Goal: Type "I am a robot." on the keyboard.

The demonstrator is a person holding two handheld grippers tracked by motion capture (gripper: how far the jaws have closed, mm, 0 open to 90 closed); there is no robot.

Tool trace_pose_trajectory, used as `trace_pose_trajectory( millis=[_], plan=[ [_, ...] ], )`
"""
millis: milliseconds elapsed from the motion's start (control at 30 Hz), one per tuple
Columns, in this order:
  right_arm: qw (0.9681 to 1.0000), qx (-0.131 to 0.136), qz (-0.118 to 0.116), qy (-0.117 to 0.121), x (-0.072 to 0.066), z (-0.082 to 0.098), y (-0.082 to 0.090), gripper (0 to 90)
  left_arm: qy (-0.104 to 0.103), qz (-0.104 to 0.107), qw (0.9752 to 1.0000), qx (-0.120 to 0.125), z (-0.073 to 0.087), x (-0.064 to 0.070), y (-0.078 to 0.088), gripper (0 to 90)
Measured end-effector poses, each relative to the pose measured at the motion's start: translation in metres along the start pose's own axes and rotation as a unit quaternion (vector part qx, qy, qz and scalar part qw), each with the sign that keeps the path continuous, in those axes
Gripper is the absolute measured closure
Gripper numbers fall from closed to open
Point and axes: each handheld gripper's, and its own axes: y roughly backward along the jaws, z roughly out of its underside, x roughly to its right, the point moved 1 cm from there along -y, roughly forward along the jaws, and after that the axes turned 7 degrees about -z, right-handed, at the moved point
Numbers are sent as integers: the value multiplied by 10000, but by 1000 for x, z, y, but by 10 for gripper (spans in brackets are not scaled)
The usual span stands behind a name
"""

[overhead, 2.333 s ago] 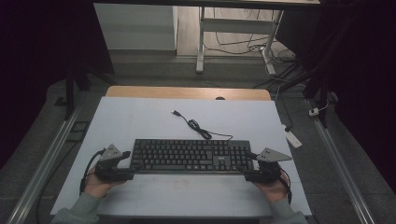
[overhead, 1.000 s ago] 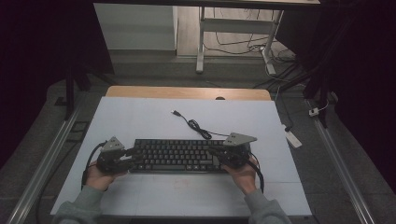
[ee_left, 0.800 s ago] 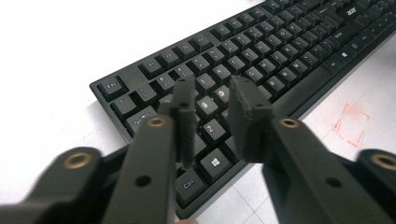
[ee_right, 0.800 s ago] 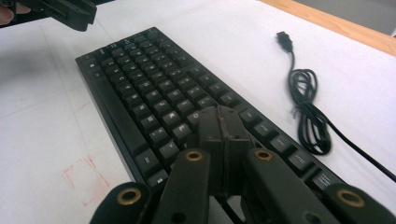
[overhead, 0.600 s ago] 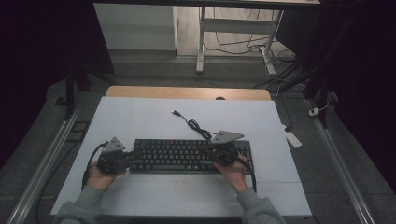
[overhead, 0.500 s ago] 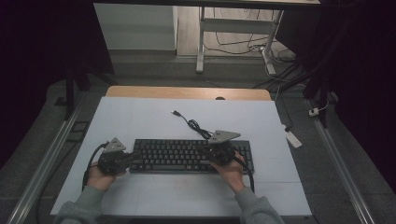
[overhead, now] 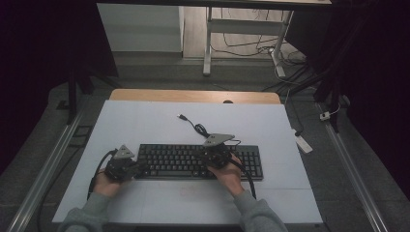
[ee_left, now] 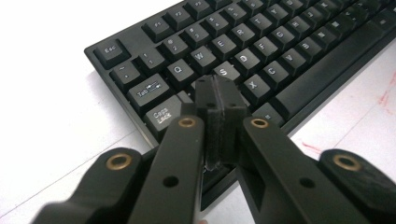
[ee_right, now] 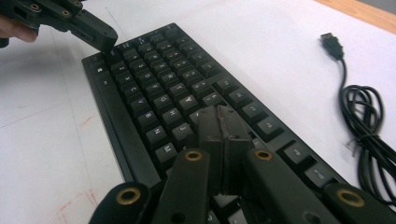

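We have the black keyboard (overhead: 200,162) lying flat near the front edge of the white desk (overhead: 145,121), long side across, its cable (overhead: 196,126) coiled behind it with the USB plug loose and unconnected. Looks like full-size layout, white legends, no visible damage. Left tool (ee_left: 219,93) is clenched on nothing, tip poised over the A/S keys at the keyboard's left end; we can't tell if it actually presses. Right tool (ee_right: 222,123) is likewise clenched and empty, tip down among the keys right of centre, near the K/L area. We judge this as key-poking with closed tips: both tools are in position on the keys, and the presses themselves look under way or about to start.
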Motion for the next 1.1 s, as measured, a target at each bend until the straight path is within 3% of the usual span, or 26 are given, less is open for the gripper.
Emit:
trace_pose_trajectory(
  millis=[567,1100],
  plan=[
    [9997,-250,9,-63,7,0,-30,893,-65,-11,10000,-54,3,0,-3,890],
    [9994,-342,11,-74,7,-1,-39,891,-65,-13,9999,-95,5,0,-4,889]
  ],
)
